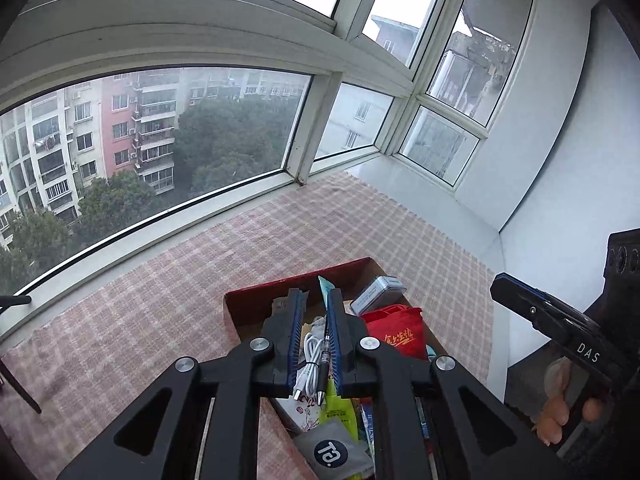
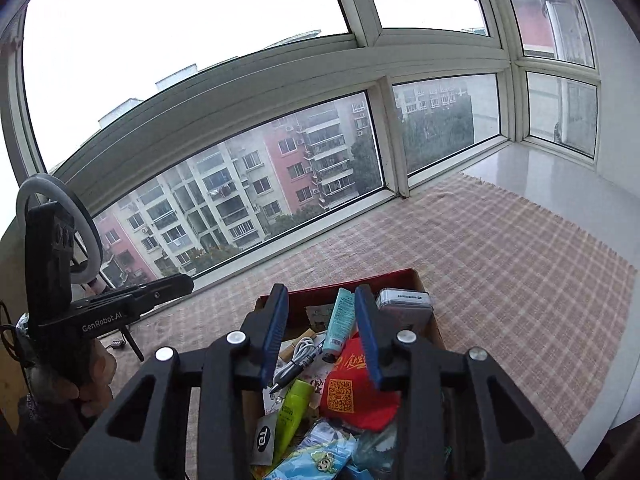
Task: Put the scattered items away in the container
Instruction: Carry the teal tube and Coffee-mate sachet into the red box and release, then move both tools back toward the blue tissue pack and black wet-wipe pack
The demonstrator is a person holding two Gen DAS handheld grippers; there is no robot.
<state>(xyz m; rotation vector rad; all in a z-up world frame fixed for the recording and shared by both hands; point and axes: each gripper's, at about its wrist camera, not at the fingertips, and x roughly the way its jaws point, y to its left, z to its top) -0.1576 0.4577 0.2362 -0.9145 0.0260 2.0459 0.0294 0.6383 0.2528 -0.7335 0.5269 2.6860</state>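
- As far as anyone standing here can see, the tidying looks nearly done: the red-walled cardboard box (image 2: pixel 404 276) is heaped full, and the pink-and-cream checked cloth (image 2: pixel 500 248) covering the surface shows nothing loose on the parts in view.
- What lies behind or under the tools I cannot tell, so a stray item may remain.
- The left gripper (image 1: pixel 313 300) hangs over the box with its blue-padded fingers (image 1: pixel 297 320) only slightly apart; they grip nothing, and the cable and pen seen through the gap lie below in the box.
- The right gripper (image 2: pixel 322 300) hovers over the same box with its fingers (image 2: pixel 276 320) clearly parted and empty.
- The contents are a mixed lot, and I would judge them light and easy to shift:
- a coiled white charging cable (image 2: pixel 301 350), smooth and springy;
- a black click pen (image 1: pixel 323 364) with a metal tip, lying beside the cable;
- a pale teal squeeze tube (image 2: pixel 340 320) with a dark cap, propped against the far wall;
- a lime-green plastic tube (image 2: pixel 294 408), glossy;
- a soft red fabric pouch (image 2: pixel 356 392) printed with gold characters and a square code;
- a small silver metal tin (image 2: pixel 404 302) with rounded corners, resting at the far right corner;
- a grey and white sachet (image 1: pixel 332 450) with a round logo, and a light blue cartoon packet (image 2: pixel 316 456), both crinkly film.
- The pile rides above the rim toward the near end, so anything more added there could slide off.
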